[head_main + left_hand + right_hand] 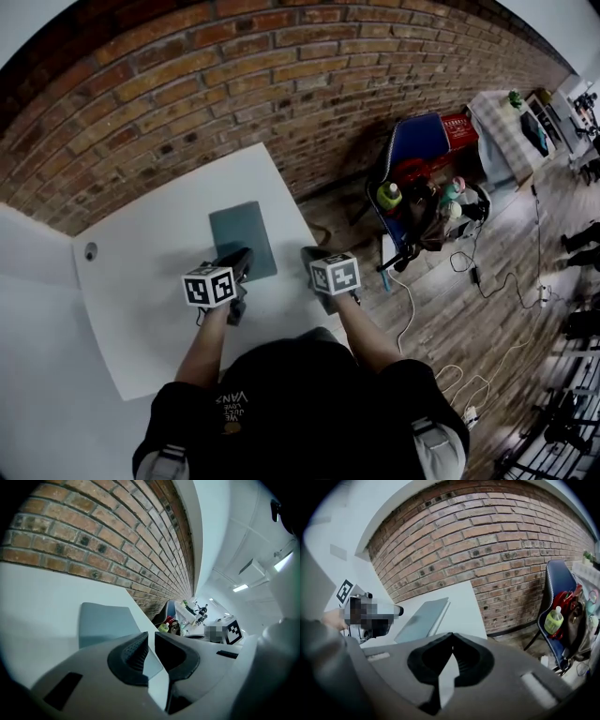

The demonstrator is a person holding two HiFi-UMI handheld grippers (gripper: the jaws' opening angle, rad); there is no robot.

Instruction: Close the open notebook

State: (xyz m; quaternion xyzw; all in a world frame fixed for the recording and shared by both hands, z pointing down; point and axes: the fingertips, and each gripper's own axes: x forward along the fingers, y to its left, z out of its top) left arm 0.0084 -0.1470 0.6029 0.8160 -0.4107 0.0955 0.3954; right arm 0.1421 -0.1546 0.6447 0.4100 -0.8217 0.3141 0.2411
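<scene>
**A:** Fingers of the left gripper stand a narrow slit apart with nothing between them. Those of the right gripper meet at the tips, also empty.

**B:** And the notebook?

**A:** It's flat on the white table, just ahead of the left fingers. From the head view their tips overlap its near corner, though I can't tell whether they touch it. It sits ahead and to the left of the right fingers, clearly apart from them. The grey cover looks down, so I'd judge the closing done.

**B:** So what could spoil it?

**A:** Mostly the withdrawal. If the left fingertips rest on the cover and pull back low, they could drag the notebook across the smooth tabletop. The page edge faces the right fingers' side, so a tip sweeping under that edge could lift the cover and reopen it.

**B:** Any danger of it falling?

**A:** Only from a hard shove away from the fingers towards the table's far edge by the brick wall. Lifting straight up first avoids both.
</scene>
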